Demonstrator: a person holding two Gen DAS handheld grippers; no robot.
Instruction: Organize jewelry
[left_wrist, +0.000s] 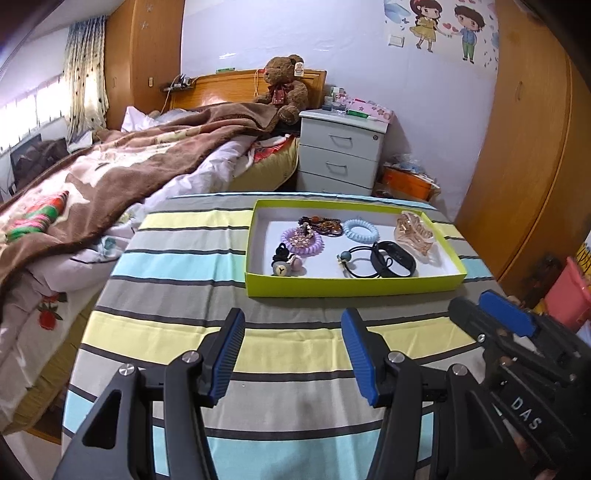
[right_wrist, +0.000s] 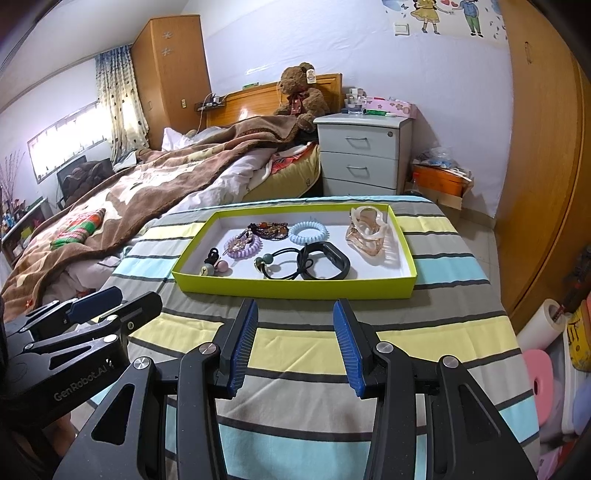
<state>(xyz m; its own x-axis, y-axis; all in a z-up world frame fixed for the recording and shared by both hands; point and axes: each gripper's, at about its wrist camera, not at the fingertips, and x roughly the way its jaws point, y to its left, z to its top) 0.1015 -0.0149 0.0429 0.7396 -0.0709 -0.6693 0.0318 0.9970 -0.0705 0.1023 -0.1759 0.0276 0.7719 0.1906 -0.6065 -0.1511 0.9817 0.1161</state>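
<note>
Jewelry tray, a lime-green shallow box on the striped cloth, lies at 12 o'clock of both grippers, holding a black smart band, coiled hair ties, beaded bracelets and a clear claw clip. Left gripper and right gripper are held short of the near rim, fingers spread and empty. Tangled pieces are best approached from above, one item pinched at a time, the black elastic tie overlapping the band being parted first.
</note>
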